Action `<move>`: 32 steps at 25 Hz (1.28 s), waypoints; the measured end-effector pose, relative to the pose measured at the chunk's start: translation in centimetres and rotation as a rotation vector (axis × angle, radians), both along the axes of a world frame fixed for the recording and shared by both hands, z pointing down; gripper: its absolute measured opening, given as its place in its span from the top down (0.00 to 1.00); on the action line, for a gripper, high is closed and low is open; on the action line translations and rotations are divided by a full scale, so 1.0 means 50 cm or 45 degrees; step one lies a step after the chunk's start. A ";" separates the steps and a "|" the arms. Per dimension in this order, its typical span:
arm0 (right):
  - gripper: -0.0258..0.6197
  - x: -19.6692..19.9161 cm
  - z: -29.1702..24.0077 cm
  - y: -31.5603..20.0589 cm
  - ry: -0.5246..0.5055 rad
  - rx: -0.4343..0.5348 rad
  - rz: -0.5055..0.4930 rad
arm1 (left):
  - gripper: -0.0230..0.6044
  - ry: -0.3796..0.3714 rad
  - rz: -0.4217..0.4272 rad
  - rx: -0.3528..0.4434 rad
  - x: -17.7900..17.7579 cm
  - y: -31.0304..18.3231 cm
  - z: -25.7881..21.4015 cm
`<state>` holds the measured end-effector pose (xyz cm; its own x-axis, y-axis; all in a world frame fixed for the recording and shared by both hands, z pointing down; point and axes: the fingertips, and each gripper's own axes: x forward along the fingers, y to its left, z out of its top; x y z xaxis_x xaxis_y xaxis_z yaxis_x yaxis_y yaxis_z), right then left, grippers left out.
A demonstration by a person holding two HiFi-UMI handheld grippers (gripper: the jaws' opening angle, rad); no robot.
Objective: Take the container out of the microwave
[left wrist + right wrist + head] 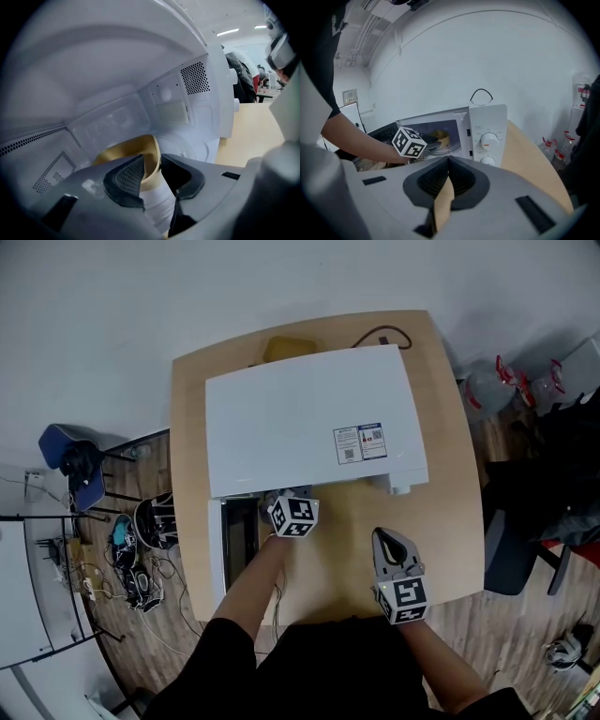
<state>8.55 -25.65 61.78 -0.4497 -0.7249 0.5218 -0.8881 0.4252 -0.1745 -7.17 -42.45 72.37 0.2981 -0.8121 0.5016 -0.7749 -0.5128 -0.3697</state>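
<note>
A white microwave [309, 418] [487, 136] stands on the round wooden table [450, 521], its door [217, 559] swung open to the left. Inside it is a paper container [126, 152] [440, 137], tan within and white with a printed label outside. My left gripper [152, 164] reaches into the cavity, one pad inside the rim and one outside, shut on the container's wall; in the head view only its marker cube [292, 515] shows. My right gripper [382, 538] [449, 161] hovers over the table in front of the control panel, shut on nothing.
A yellow object [289, 346] and a black cable [384, 337] lie behind the microwave. On the floor at the left are a blue chair [70, 460] and tangled cords [131, 568]; at the right are bottles [506, 381] and a dark chair [525, 549].
</note>
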 end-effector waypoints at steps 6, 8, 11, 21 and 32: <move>0.87 0.020 0.009 0.006 0.011 -0.007 0.036 | 0.87 0.005 -0.002 -0.034 -0.001 0.009 -0.001; 0.87 0.024 0.006 0.009 0.011 -0.006 0.044 | 0.90 0.013 -0.006 -0.056 0.002 0.020 0.002; 0.87 0.032 -0.001 0.015 -0.006 0.004 0.071 | 0.91 0.007 0.032 -0.081 0.013 0.040 0.007; 0.87 0.024 -0.026 0.045 -0.025 0.063 0.060 | 0.91 -0.010 0.081 -0.121 0.023 0.094 0.004; 0.87 0.020 -0.059 0.088 -0.041 0.110 0.068 | 0.91 0.142 0.054 -0.139 0.044 0.192 -0.037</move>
